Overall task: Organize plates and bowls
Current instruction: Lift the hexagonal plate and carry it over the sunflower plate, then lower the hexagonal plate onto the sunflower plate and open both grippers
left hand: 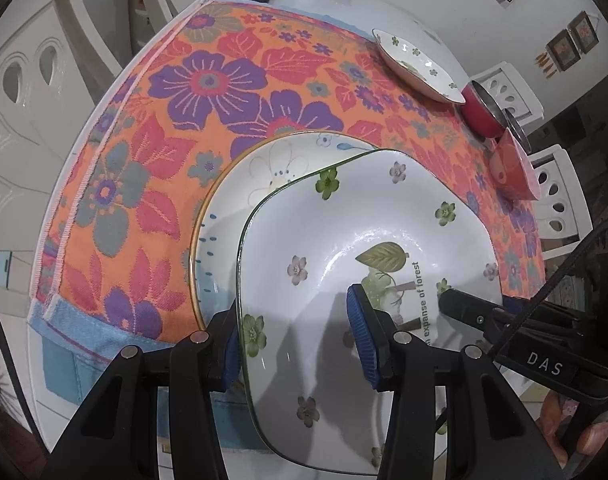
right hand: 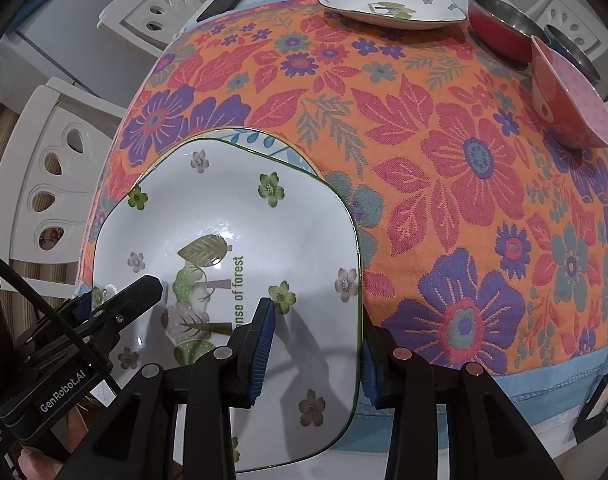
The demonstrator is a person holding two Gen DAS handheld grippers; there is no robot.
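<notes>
White glazed square plate [left hand: 343, 260] lies over a round plate [left hand: 232, 200] near the tablecloth's [left hand: 144, 120] near edge. Left view: left gripper [left hand: 296, 344] straddles the square plate's left rim, one pad outside, one inside; jaws part-open, contact not discernible. Gripper points steeply down. Right gripper [left hand: 483, 312] reaches in from the right.

Right view: right gripper [right hand: 315, 356] straddles the right rim likewise, steeply down. The plate spans both grippers. A second square plate [right hand: 387, 4] and bowls [right hand: 543, 60] sit at the far edge.
</notes>
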